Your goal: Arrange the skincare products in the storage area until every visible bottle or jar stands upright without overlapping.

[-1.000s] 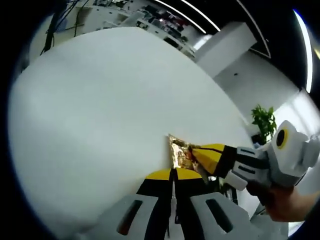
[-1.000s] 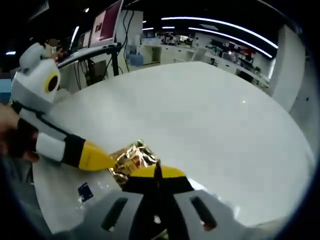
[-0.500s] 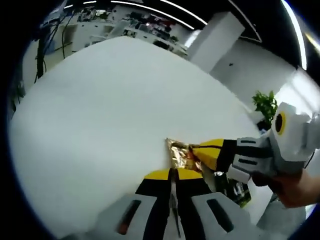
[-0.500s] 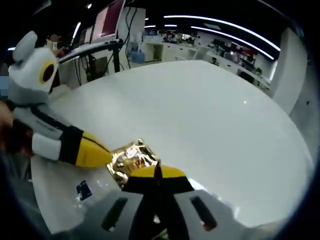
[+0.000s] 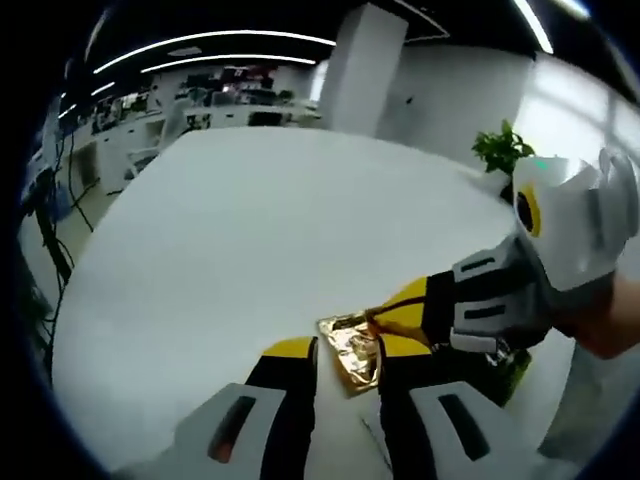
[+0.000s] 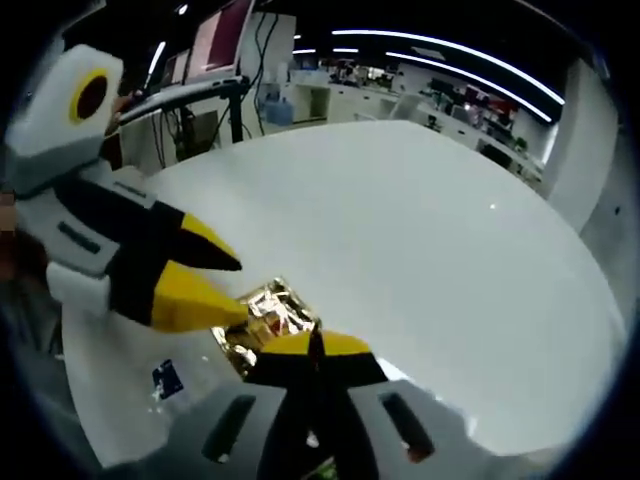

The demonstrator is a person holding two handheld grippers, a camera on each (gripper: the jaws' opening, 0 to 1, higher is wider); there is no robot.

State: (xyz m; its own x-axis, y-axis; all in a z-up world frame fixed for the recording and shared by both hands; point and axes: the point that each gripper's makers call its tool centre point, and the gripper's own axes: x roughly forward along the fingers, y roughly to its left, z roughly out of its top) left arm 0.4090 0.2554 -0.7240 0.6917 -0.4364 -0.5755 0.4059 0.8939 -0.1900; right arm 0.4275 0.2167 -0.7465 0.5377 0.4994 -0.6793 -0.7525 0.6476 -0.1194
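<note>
Fingers (image 6: pixel 300 348) half-hiding gold packet (image 6: pixel 262 320)

Right hand-held gripper (image 6: pixel 313 345): yellow-tipped jaws pressed together at the bottom of the view, pinching the near edge of the gold foil packet (image 6: pixel 262 318)
Gold foil packet: crinkled and shiny, just above the white worktop (image 6: pixel 420 240)
Left hand-held gripper (image 6: pixel 215 280): enters from the left, yellow jaws spread apart, the lower jaw touching the packet's left edge
Blue label (image 6: pixel 168 379): small, flat on the worktop, lower left
Background: desks, a monitor, ceiling light strips
</note>
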